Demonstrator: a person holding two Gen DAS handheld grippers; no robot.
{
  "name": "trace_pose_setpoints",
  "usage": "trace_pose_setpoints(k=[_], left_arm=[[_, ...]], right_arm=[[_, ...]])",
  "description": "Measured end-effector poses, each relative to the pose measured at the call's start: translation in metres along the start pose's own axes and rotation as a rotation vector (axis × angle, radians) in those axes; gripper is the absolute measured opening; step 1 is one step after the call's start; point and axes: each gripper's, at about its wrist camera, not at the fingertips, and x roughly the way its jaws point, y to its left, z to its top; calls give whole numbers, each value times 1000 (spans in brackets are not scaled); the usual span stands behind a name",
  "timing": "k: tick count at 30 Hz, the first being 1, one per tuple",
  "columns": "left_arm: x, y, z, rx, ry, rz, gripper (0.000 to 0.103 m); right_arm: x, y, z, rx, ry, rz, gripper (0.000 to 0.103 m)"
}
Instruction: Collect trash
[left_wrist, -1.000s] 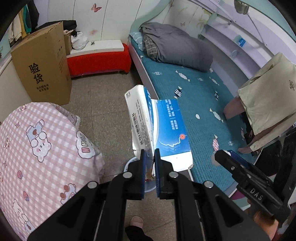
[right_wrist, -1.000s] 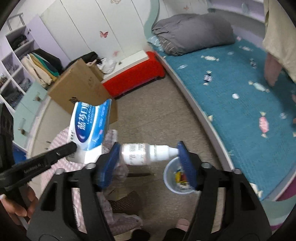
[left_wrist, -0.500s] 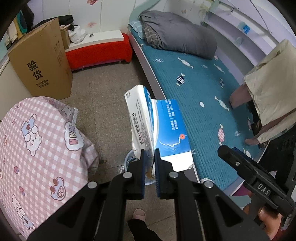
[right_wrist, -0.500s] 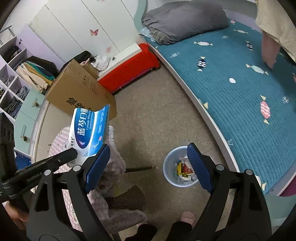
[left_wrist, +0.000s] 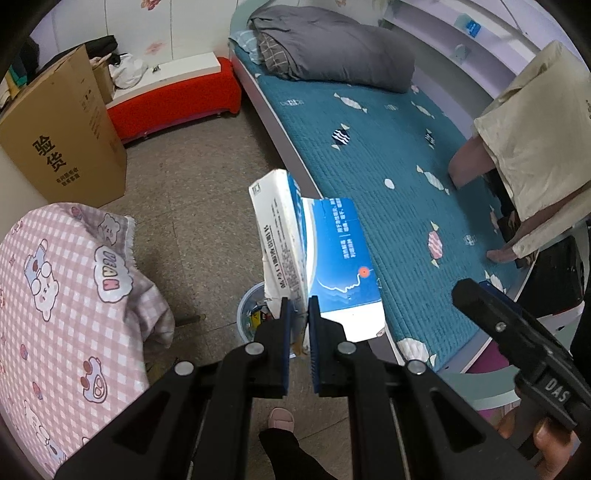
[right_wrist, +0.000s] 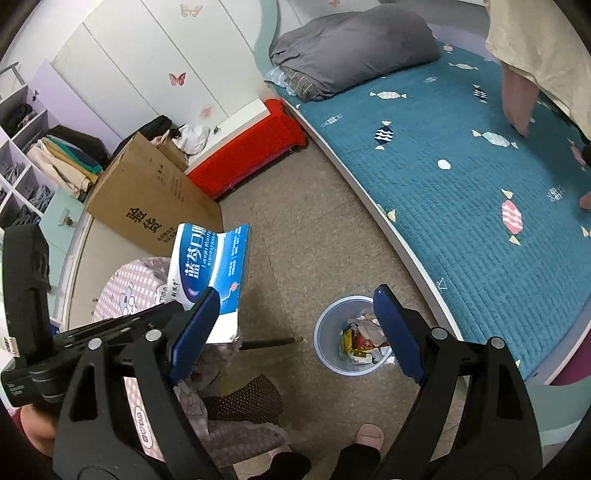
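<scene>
My left gripper (left_wrist: 298, 310) is shut on the torn edge of a flattened blue-and-white carton (left_wrist: 314, 251) and holds it upright in the air above the floor. The carton also shows in the right wrist view (right_wrist: 210, 266), left of centre. My right gripper (right_wrist: 295, 321) is open and empty, high above a small pale-blue trash bin (right_wrist: 327, 339) that stands on the floor and holds crumpled wrappers. In the left wrist view the bin (left_wrist: 245, 314) is partly hidden behind the carton.
A pink checked cloth covers a table (left_wrist: 55, 295) on the left. A bed with a teal quilt (left_wrist: 388, 166) runs along the right. A large cardboard box (left_wrist: 62, 147) and a red bench (left_wrist: 173, 99) stand at the back. My slippered foot (right_wrist: 369, 435) is near the bin.
One second ago my right gripper held a white bottle; it has opened and the bottle is gone from it. Both views have risen and shifted slightly. The left gripper still holds the carton.
</scene>
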Motion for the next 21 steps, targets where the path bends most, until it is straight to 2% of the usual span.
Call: trace_pose_setpoints(k=[2, 5, 6, 7, 8, 15, 21], left_arm=[[2, -6, 3, 18, -1, 1, 9], [7, -11, 7, 34, 15, -4, 16], [8, -10, 8, 29, 21, 10, 34], [11, -9, 9, 22, 32, 13, 47], [11, -8, 8, 17, 26, 16, 64], [-12, 5, -7, -15, -17, 67, 71], [-73, 25, -27, -18, -127, 100, 78]], right_arm=[[-4, -3, 0, 8, -13, 1, 83], [-9, -9, 1, 21, -28, -4, 83], [-10, -10, 1, 24, -30, -7, 83], [-10, -10, 0, 27, -30, -9, 84], [-10, -11, 0, 29, -28, -11, 84], [-20, 4, -12, 4, -21, -17, 84], [-53, 52, -27, -71, -73, -33, 84]])
